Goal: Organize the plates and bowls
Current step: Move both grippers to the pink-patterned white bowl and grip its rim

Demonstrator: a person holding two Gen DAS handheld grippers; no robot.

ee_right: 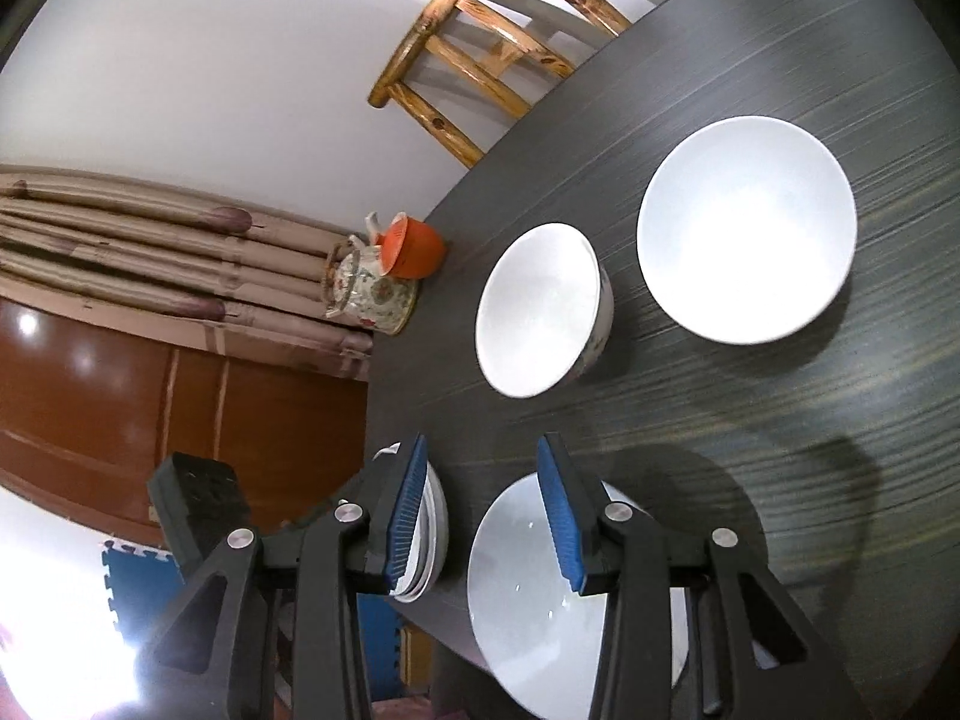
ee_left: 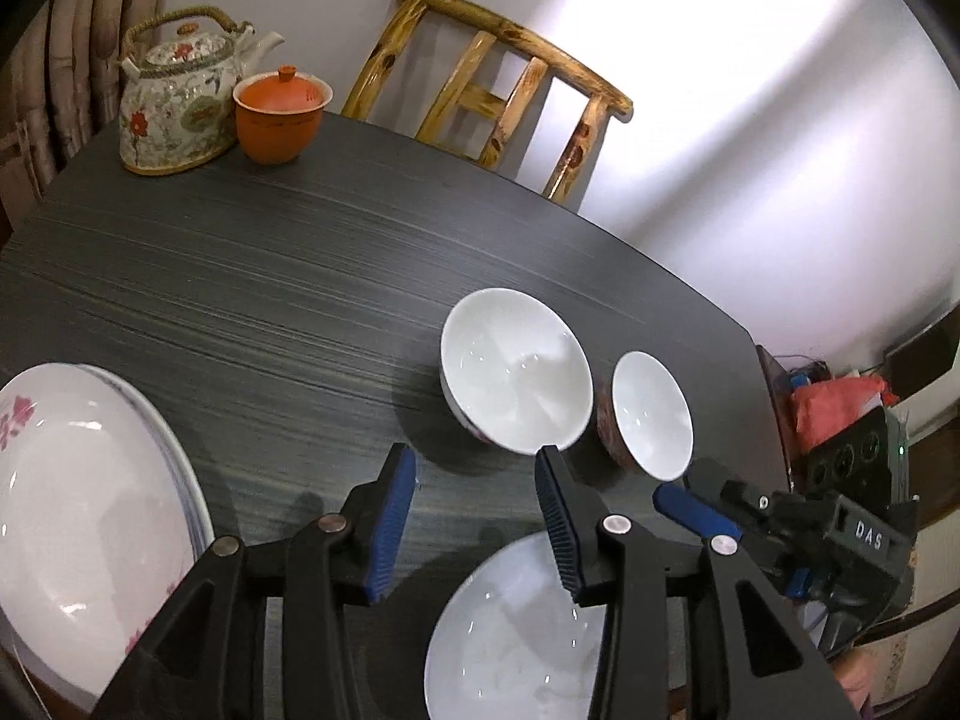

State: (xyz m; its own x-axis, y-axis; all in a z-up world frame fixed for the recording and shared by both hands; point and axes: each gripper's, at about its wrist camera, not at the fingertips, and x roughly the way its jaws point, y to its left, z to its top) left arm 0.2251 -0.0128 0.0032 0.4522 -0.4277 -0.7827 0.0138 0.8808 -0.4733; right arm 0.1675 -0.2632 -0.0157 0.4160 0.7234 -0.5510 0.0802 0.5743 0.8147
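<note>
My left gripper (ee_left: 477,516) hangs open over the dark table (ee_left: 270,276), with nothing between its blue pads. A wide white bowl (ee_left: 510,636) lies just below it, partly hidden by the right finger. A stack of flowered plates (ee_left: 78,498) sits at the left edge. Ahead stand a white flowered bowl (ee_left: 516,369) and a smaller brown-sided bowl (ee_left: 651,414). My right gripper (ee_right: 485,519) is open too, above the wide bowl (ee_right: 528,606) and beside the plate stack (ee_right: 433,540). Two more white bowls (ee_right: 540,309) (ee_right: 744,228) stand beyond it.
A flowered teapot (ee_left: 174,102) and an orange lidded cup (ee_left: 279,114) stand at the table's far corner. A wooden chair (ee_left: 498,90) is behind the table. The right gripper's blue finger (ee_left: 690,507) reaches in near the small bowl. Curtains (ee_right: 150,252) hang past the table edge.
</note>
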